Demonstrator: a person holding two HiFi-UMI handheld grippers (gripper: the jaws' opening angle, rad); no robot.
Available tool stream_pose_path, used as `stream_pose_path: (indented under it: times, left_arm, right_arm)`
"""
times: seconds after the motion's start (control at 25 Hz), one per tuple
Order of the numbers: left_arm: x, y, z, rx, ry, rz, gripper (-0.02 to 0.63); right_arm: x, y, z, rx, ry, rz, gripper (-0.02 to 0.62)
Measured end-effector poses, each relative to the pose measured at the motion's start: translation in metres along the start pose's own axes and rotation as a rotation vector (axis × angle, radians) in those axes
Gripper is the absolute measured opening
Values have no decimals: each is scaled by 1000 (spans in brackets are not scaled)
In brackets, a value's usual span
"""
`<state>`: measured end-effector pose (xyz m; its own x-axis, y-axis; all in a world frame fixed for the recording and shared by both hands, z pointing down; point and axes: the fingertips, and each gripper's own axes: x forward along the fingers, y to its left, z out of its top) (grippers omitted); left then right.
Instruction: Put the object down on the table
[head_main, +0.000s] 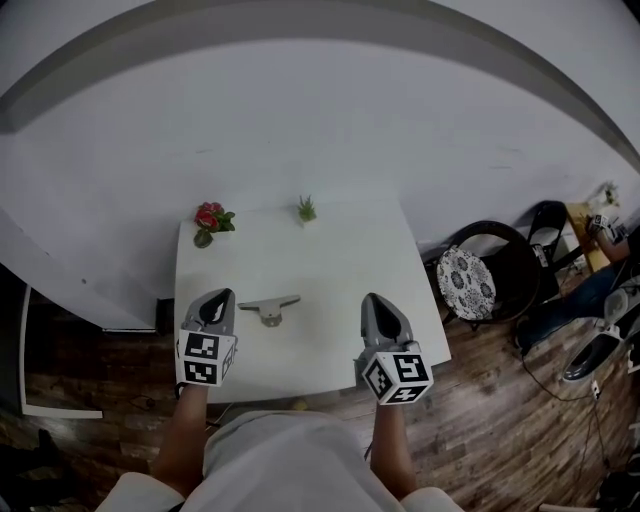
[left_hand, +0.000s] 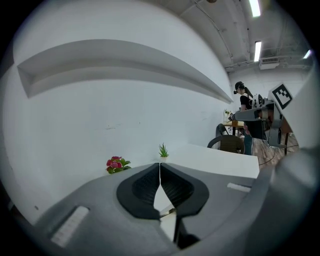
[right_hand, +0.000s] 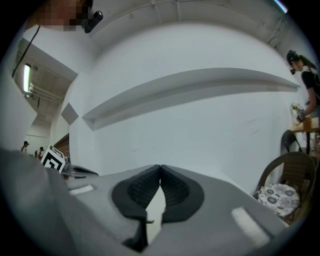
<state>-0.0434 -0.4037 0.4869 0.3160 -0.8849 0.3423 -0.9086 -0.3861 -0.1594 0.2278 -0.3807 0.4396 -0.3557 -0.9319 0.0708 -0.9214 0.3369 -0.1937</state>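
Your left tongs, grey with a black-and-white marker cube, hover at the seven o'clock edge of the white desk, tips pressed together on nothing. At their three o'clock, apart from them, the small grey T-shaped metal piece lies flat on the desk. A red-flowered potted plant sits at the desk's eleven o'clock corner and a tiny green potted plant at twelve. Your right tongs, at five o'clock, are likewise closed and empty.
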Motion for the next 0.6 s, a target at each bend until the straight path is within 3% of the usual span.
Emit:
stream_pose_path:
  times: [0.6]
  left_arm:
    - [-37, 29, 32, -32, -102, 73, 9]
  right_arm:
    - [4, 12, -2, -7, 13, 22, 3]
